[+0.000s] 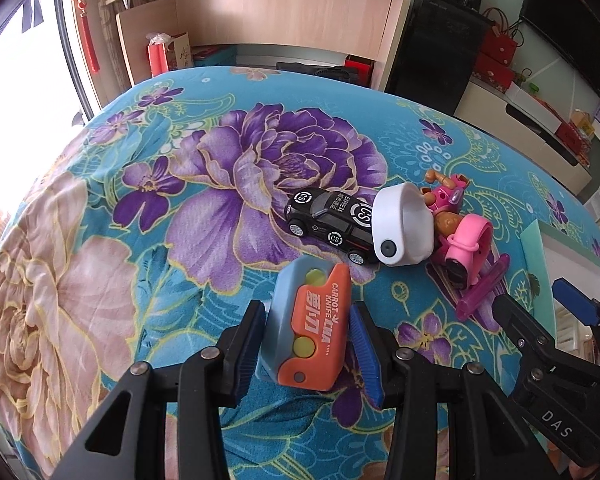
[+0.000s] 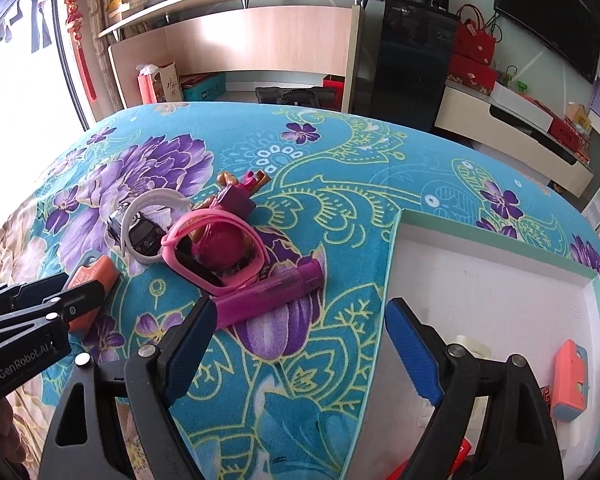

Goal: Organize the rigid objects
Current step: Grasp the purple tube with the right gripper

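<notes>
One toy carrot knife [image 1: 312, 330], orange shell over a pale blue body, is clamped across its width by the left claw [image 1: 309, 344], both blue pads seen pressed on its long sides; it sits near the middle of the surface [image 1: 100, 240], toward the near edge, whether lifted or resting cannot be told. It is judged light, stiff moulded plastic, smooth and a bit slippery, so the ribbed pads on the flat long sides are the right hold; the rounded ends would slip. The right claw [image 2: 300, 348] is spread apart with nothing between its pads, hanging over the near left edge of the white tray [image 2: 500, 300] at the surface's right side. A second carrot knife [image 2: 571, 384] already lies in the tray. Still out on the cloth, clustered beside each other: black toy car [image 1: 328, 224], white wristband [image 1: 404, 228] leaning on it, pink wristband [image 2: 216, 256] around a pup figure [image 1: 444, 200], and a magenta tube [image 2: 268, 292] touching them. All judged rigid and light; the bands are better taken by the rim.
</notes>
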`<action>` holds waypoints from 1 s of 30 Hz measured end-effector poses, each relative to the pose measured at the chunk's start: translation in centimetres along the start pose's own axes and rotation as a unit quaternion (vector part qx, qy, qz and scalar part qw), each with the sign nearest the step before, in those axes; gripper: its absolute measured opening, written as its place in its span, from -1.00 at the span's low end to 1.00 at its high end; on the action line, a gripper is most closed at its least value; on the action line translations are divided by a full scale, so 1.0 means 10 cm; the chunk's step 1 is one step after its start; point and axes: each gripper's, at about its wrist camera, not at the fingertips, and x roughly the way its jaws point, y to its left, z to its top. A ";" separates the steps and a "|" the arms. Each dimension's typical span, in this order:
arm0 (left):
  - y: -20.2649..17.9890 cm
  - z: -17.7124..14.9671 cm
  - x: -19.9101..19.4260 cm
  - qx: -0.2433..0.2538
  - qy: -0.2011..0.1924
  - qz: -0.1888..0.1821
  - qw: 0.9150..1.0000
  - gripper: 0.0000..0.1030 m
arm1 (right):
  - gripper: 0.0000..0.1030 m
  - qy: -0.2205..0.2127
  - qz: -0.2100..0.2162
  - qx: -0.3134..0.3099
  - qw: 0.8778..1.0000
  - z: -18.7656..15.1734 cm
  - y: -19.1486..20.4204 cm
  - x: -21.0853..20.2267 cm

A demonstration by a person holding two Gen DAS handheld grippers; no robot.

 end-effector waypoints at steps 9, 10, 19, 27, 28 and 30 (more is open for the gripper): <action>0.06 0.00 0.01 -0.011 0.004 -0.012 1.000 -0.09 | 0.69 0.015 -0.062 -0.063 0.996 -0.04 0.21 0.10; 0.07 0.00 0.01 -0.013 0.004 -0.013 1.000 -0.09 | 0.69 0.016 -0.067 -0.067 0.995 -0.04 0.21 0.11; 0.11 0.01 0.02 -0.023 0.007 -0.024 0.999 -0.09 | 0.68 0.020 -0.066 -0.097 0.993 -0.03 0.42 0.17; 0.12 0.01 0.03 -0.028 0.008 -0.030 0.999 -0.09 | 0.68 0.037 -0.053 -0.081 0.995 0.01 0.45 0.31; 0.13 0.01 0.03 -0.028 0.008 -0.030 0.999 -0.09 | 0.68 0.041 -0.048 -0.072 0.995 0.02 0.42 0.33; 0.13 0.01 0.04 -0.029 0.008 -0.032 0.999 -0.09 | 0.68 0.049 -0.039 -0.057 0.996 0.04 0.38 0.36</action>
